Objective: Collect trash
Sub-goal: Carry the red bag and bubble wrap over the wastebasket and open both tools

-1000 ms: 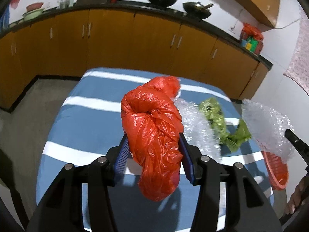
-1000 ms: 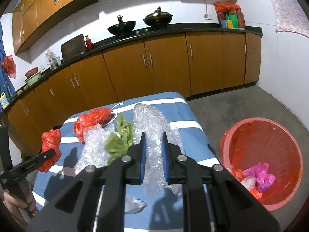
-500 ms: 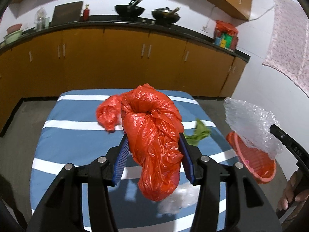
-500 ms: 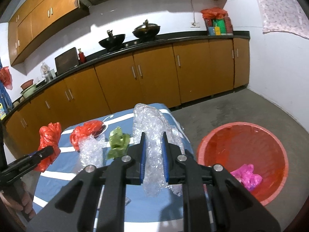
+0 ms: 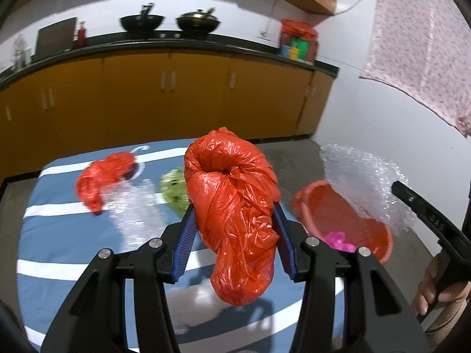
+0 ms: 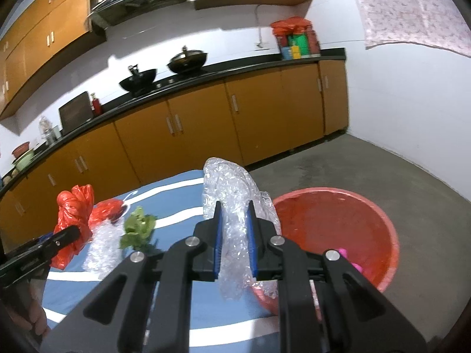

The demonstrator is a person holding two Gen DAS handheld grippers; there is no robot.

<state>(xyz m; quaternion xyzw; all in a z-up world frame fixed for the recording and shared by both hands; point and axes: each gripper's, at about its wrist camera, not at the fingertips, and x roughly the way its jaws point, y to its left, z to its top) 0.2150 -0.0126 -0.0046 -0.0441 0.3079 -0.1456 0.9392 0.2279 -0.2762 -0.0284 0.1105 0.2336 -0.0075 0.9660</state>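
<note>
Kitchen with orange cabinets and a black worktop behind; up front, a blue-and-white striped counter (image 5: 64,235) with a round red plastic basin (image 6: 382,223) on the concrete floor just beside it.

Left tongs (image 5: 234,235) are clamped on a crumpled red plastic bag (image 5: 232,206) — pinched mid-body, knot above the pads, tail hanging below, held over the counter edge. Right tongs (image 6: 234,235) are closed on a wad of clear bubble wrap (image 6: 232,194), near the basin rim.

On the counter: a second red plastic bag (image 5: 100,179), a loose sheet of clear bubble wrap (image 5: 132,206), a green crumpled wrapper (image 5: 173,188). Pink scrap (image 5: 338,239) sits in the basin.

Handling, my read: everything is featherweight, soft and slick. Film compresses to nothing, so a pinch on a thin edge may slip — grab through the bunched middle or the knot. Nothing fragile. Light pieces may drift on release, so drop low over the basin.
</note>
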